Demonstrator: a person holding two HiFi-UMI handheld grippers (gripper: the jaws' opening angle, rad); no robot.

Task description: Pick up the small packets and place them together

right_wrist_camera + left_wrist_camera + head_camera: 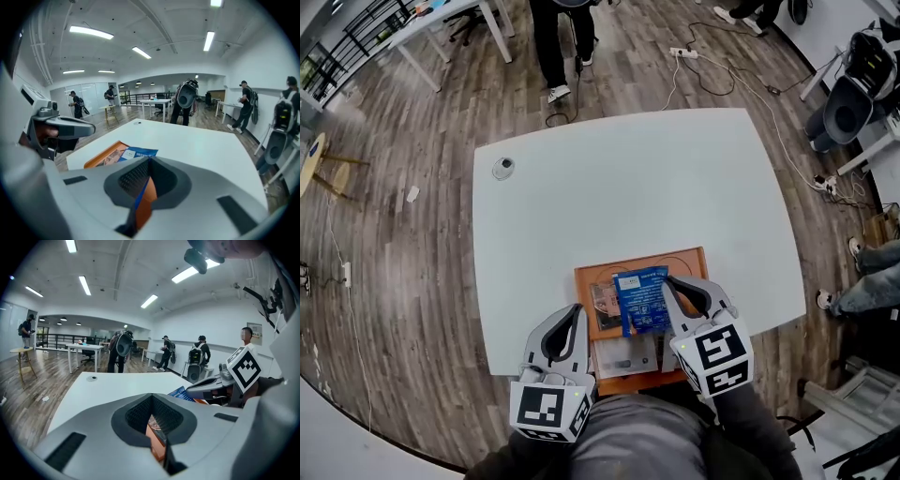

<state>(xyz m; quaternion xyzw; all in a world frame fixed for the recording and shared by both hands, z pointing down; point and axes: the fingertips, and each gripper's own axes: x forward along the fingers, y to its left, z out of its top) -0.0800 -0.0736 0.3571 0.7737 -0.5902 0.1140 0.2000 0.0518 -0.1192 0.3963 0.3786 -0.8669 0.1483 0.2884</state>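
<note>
Over the shallow orange tray (pixel 686 266), the right tool (pixel 669 285) is clamped on a glossy blue packet (pixel 640 298), probably light, floppy and slippery, best pinched by its sealed edge. The left tool (pixel 577 311) has its jaws together.

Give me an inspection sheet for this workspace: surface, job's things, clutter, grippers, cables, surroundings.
Surface: white table, with an orange tray at its near edge.
Job's things: blue packet over the tray; brown packet and pale packet lying in it.
Clutter: one small round object near the table's far left corner.
Grippers: right gripper jaws closed on the blue packet's edge; left gripper at the tray's left side, jaws look closed, nothing clearly pinched.
Cables: none on the table; power strip and cords on the floor beyond.
Surroundings: wooden floor; a person standing past the far edge; chairs at right.
</note>
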